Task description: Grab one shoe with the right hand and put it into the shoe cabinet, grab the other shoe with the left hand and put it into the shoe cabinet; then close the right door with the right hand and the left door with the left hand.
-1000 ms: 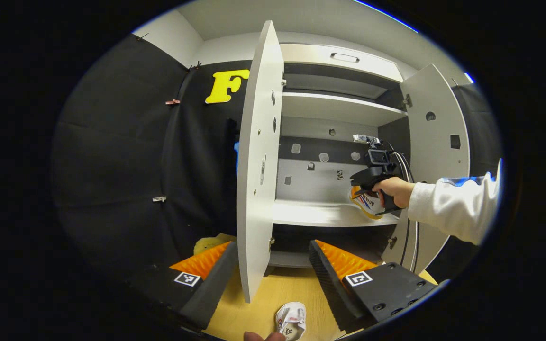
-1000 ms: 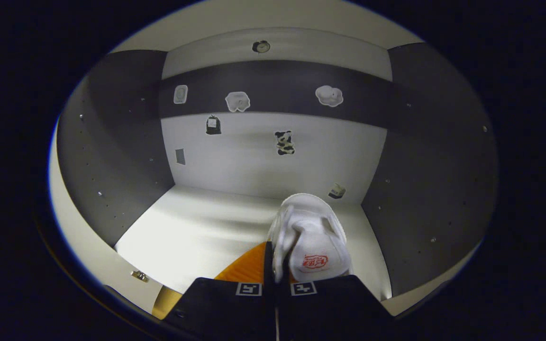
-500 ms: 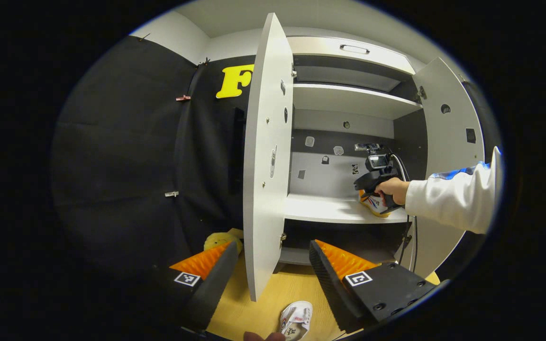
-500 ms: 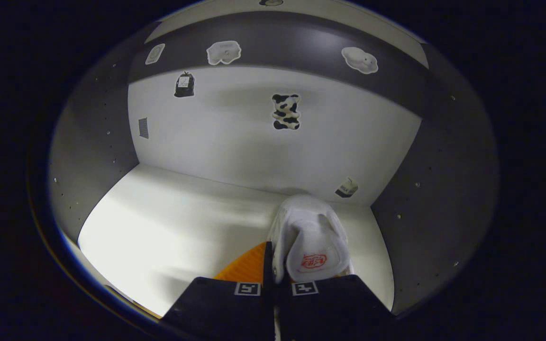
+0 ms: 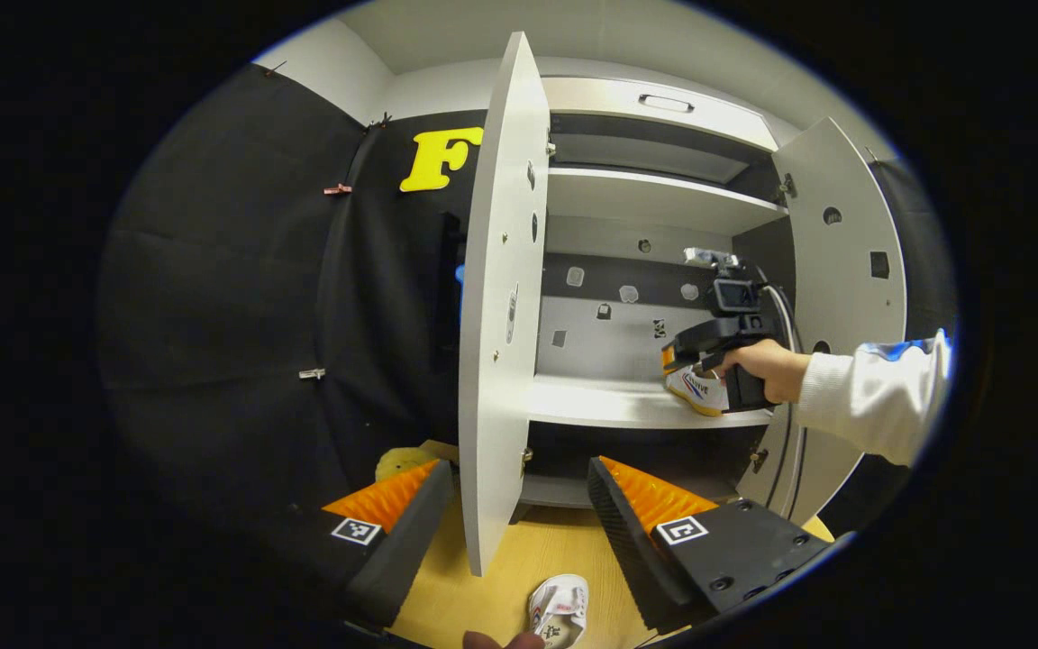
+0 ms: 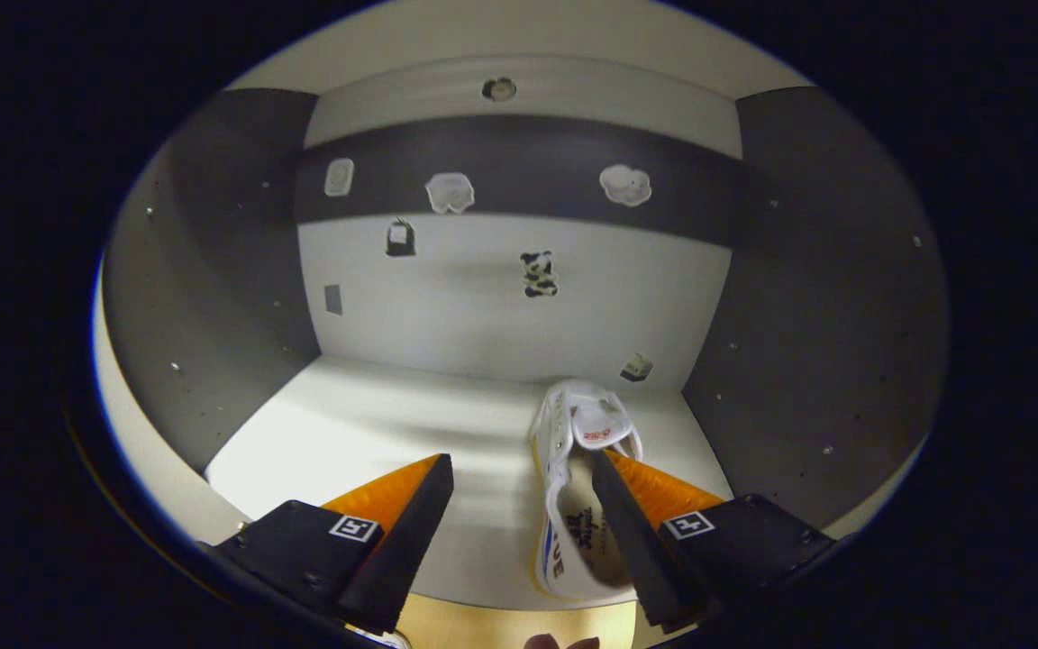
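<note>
In the right gripper view a white shoe [image 6: 578, 487] with a red tongue label lies on the cabinet's middle shelf [image 6: 375, 442], at its right side. My right gripper [image 6: 523, 478] is open just before the shelf, its right finger over the shoe's heel opening. In the left gripper view that gripper [image 5: 708, 347], held by a hand in a white sleeve, hovers over the same shoe [image 5: 697, 389]. The other white shoe [image 5: 558, 608] lies on the wooden floor [image 5: 501, 577], below my open left gripper [image 5: 519, 496]. Both cabinet doors, the left door [image 5: 496, 297] and the right door [image 5: 843, 270], stand open.
A yellow soft object [image 5: 400, 461] sits on the floor left of the left door. The cabinet has an upper shelf [image 5: 654, 198], a lower dark compartment [image 5: 645, 451] and a drawer with a handle [image 5: 663, 104] on top. Small stickers [image 6: 539, 273] dot the back wall.
My right gripper has opened and let go of the shoe, which now lies on the shelf, and has drawn back a little. The left gripper has barely shifted.
</note>
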Available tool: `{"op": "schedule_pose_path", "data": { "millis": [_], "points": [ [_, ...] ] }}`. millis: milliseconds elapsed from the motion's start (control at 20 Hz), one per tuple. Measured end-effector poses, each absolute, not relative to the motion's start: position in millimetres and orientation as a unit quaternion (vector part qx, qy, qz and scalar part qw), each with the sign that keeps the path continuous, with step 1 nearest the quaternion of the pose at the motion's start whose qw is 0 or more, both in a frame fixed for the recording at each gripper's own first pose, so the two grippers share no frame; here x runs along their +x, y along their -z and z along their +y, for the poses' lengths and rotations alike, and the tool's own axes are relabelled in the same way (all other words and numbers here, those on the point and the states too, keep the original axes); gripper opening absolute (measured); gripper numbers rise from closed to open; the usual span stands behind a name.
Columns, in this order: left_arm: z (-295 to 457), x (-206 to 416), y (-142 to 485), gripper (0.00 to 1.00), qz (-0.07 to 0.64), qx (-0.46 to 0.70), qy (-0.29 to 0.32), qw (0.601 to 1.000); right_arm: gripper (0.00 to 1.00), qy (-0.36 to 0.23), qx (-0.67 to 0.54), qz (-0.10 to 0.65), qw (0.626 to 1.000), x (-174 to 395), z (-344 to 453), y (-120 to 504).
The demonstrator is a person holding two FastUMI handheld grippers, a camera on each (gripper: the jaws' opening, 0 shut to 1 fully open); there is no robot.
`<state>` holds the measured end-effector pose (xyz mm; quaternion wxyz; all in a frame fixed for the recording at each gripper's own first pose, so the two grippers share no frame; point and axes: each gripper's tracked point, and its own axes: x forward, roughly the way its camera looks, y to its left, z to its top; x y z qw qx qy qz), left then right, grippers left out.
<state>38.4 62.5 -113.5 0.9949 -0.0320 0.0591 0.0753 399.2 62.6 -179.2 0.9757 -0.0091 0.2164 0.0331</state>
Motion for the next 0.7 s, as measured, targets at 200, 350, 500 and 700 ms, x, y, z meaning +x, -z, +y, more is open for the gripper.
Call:
{"op": "schedule_pose_path", "data": {
  "millis": [200,350,500,700],
  "points": [
    [68.6,24.2,132.0,0.95,0.071,-0.029,-0.066,0.995,0.98,-0.039,0.032,0.136,0.989,318.8,60.5,130.8],
    [66.7,14.5,147.0,0.95,0.073,-0.031,-0.052,0.995,0.98,-0.043,0.033,0.088,0.995,252.1,54.9,110.1],
    [61.3,8.9,173.9,0.95,0.082,-0.026,-0.033,0.996,0.99,-0.049,0.023,0.053,0.997,186.3,49.8,95.3],
    [45.1,0.5,241.3,0.95,0.126,-0.011,0.004,0.992,0.98,-0.055,0.035,0.045,0.997,112.4,41.0,86.7]
  ]
}}
